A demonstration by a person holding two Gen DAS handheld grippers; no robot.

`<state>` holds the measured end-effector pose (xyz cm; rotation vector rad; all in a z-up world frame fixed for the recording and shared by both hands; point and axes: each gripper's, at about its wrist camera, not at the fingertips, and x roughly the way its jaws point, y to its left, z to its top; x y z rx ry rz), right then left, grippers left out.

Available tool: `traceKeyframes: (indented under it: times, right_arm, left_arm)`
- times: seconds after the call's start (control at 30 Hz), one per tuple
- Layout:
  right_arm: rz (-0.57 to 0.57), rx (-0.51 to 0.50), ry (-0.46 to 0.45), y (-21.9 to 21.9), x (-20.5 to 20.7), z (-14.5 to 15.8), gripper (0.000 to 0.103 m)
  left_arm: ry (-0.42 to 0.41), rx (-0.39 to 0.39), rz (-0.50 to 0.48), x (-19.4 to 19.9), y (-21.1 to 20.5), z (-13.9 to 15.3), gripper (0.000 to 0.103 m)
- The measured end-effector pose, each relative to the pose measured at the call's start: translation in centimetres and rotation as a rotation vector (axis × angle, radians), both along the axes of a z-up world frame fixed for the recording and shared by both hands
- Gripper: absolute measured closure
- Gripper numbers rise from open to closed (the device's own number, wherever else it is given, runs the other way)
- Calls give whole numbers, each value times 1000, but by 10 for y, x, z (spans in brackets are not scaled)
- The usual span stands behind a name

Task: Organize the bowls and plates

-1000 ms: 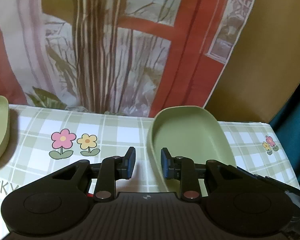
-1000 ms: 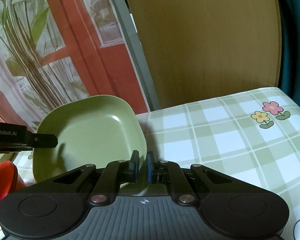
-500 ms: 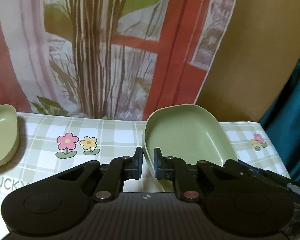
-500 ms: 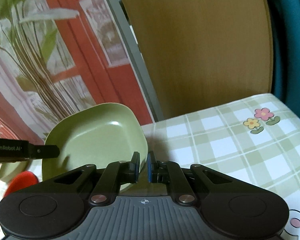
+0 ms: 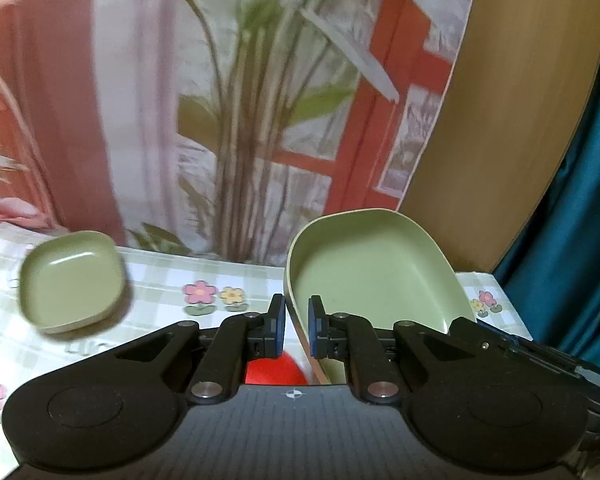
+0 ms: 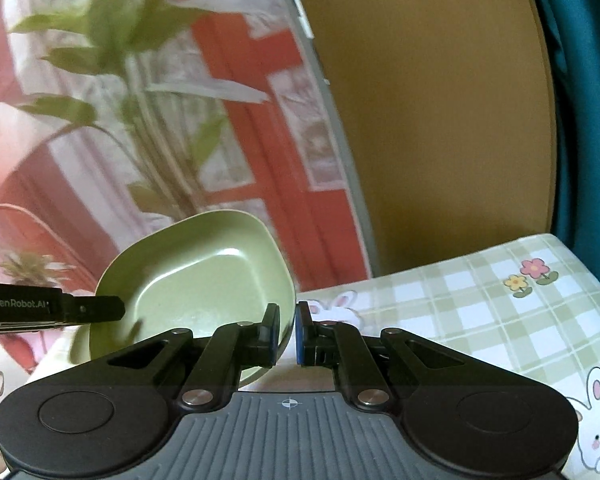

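Step in hand, as judged: carry. Left tongs [image 5: 296,326] and right tongs [image 6: 287,330], each clamped on an opposite rim, hold one green plate [image 5: 376,268] tilted above the checked bench [image 6: 480,312]. Next call, likely: level it and nest it onto the second green plate [image 5: 72,280] lying farther left. Obstacles: red item [image 5: 274,370] directly beneath, identity unclear; curtain [image 5: 140,120] beyond.

black gripper [image 5: 296,326] bodies, blue pads [image 6: 299,330] (white "genrobot.ai" lettering).

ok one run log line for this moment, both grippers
left gripper: shut on green plate rim | right gripper: shut on same rim | plate: off checked tablecloth
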<state>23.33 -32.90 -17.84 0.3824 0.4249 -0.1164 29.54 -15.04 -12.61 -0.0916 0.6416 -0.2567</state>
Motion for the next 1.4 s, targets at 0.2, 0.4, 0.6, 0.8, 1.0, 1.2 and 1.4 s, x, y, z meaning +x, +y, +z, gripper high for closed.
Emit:
traceKeyframes:
  times: [0.2,0.4,0.6,0.8,1.0,1.2,1.4]
  right_arm:
    - [50,-11,-22,35,-19,19,95]
    - [112,-16,-21,73,-36,25,95]
    - [205,-37,22,120,-49,16,94]
    - [263,-31,51,154,-63,15,94]
    - [283,-42,97,176,-78,11,94]
    - [283,-57,141,188,-88,6,93]
    - [283,-66,162,196,-100,3,93]
  left_arm:
    - [-26,-15,37,-37,31,17,91]
    - [-54,-14,65,-75,66,31,90]
    - [-18,-41,129,-108,110,21,90]
    - [11,-55,173,-136,142,10,90]
    - [28,-46,170,-153,158,1,90]
    - [40,-74,166,-166,165,-11,90]
    - [38,-68,149,-174,165,-18,90]
